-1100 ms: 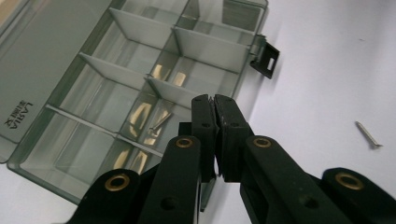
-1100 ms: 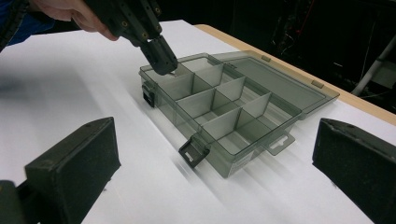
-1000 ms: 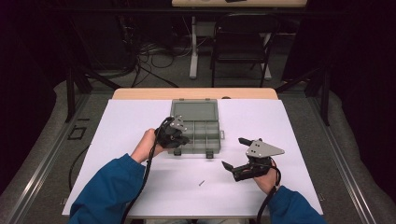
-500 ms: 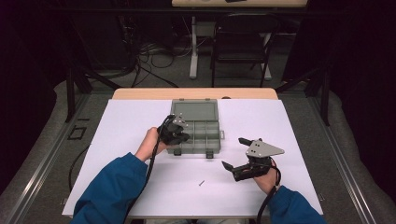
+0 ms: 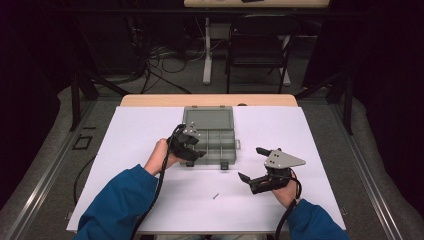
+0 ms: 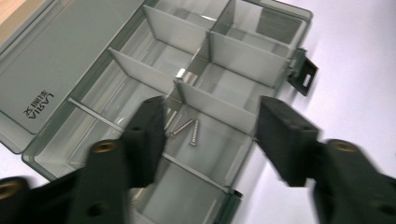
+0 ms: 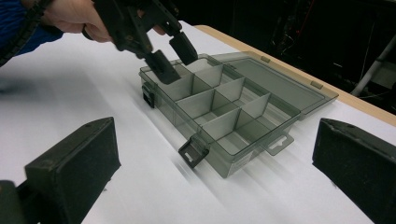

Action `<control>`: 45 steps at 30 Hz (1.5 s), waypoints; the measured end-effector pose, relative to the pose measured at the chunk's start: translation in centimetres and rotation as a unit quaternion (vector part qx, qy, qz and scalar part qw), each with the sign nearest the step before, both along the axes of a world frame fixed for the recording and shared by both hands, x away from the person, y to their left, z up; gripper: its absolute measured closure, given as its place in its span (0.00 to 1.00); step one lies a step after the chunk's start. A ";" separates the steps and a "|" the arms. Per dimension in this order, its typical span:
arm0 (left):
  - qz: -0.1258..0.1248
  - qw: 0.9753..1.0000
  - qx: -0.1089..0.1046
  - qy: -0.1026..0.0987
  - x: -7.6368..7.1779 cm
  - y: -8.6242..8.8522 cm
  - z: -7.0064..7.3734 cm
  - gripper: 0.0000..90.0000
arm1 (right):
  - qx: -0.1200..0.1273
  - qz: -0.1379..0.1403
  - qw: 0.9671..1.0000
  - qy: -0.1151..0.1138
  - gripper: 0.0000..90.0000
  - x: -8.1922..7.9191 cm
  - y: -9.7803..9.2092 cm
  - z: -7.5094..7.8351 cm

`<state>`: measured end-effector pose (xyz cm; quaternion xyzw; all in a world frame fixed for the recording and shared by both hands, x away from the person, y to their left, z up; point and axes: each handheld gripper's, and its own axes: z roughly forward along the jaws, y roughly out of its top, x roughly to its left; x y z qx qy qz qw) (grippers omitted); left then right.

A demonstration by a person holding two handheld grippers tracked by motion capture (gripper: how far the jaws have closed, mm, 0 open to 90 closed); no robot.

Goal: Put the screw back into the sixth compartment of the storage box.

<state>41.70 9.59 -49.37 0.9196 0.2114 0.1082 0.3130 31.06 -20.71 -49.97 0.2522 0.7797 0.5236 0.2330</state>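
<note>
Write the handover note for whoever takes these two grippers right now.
Left gripper: open, holding nothing, jaws over the near-left compartments of the organizer box, whose lid lies open.
Right gripper: open, holding nothing, held off to the box's right above the white table cover.
Done: two screws lie in one compartment.
Left: one small screw lies loose on the cover in front of the box; probably pick it up, drop it in, then close the lid.
</note>
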 end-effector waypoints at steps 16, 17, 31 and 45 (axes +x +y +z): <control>-0.017 1.000 0.008 0.005 -2.2 -0.8 0.0 0.17 | 0.002 -0.002 1.000 -0.002 0.00 0.0 -0.1 0.1; -0.019 1.000 0.010 0.006 -2.3 -0.8 0.0 0.17 | 0.002 -0.002 1.000 -0.002 0.00 0.0 -0.1 0.1; -0.034 0.999 0.013 0.008 -4.2 -1.6 -0.3 0.10 | 0.003 -0.002 1.000 -0.001 0.00 0.0 -0.1 0.1; -0.054 0.998 0.019 0.019 -6.3 -2.8 -1.2 0.00 | 0.005 -0.003 1.000 -0.001 0.00 0.0 -0.2 0.1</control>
